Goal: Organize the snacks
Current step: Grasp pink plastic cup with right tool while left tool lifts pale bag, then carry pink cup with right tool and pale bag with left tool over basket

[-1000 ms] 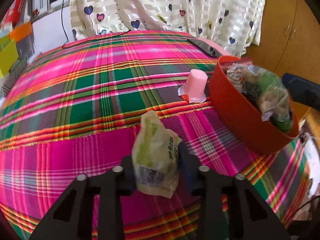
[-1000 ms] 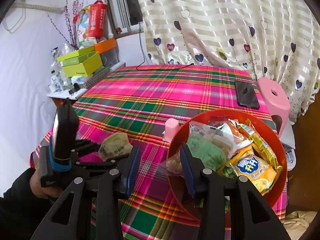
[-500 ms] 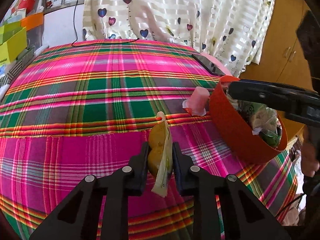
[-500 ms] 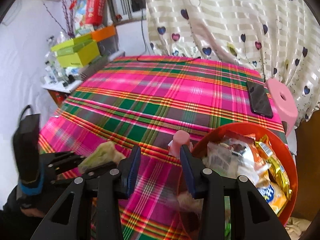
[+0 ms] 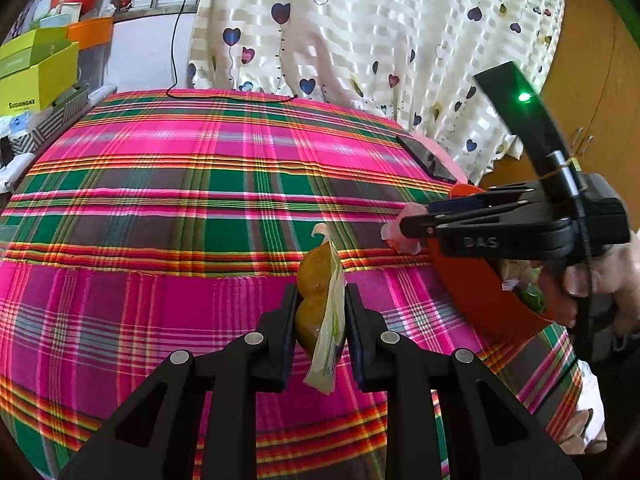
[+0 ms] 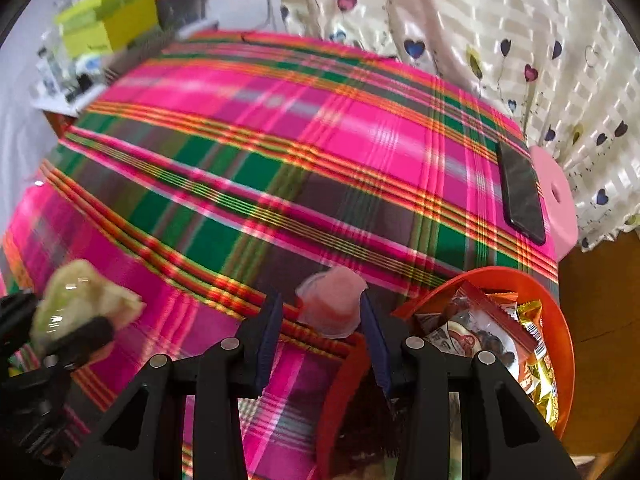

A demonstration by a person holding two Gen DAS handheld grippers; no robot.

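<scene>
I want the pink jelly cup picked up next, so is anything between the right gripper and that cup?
Nothing visible blocks it. The right gripper is open with the pink jelly cup lying between its fingers on the plaid cloth. The orange bowl sits close on the right, its rim by the right finger.

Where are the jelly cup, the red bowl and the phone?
jelly cup (image 6: pixel 331 305), right wrist view, its side wall.
red bowl (image 6: pixel 560 344), right wrist view, far inner wall.
phone (image 6: pixel 522 192), right wrist view, screen middle.

A lived-in home room: a plaid tablecloth (image 5: pixel 200 208) covers the table, a heart-print curtain (image 5: pixel 360 40) hangs behind it, wooden cabinet doors (image 5: pixel 592 92) stand right of the curtain, and stacked boxes (image 5: pixel 36 68) crowd its left.
</scene>
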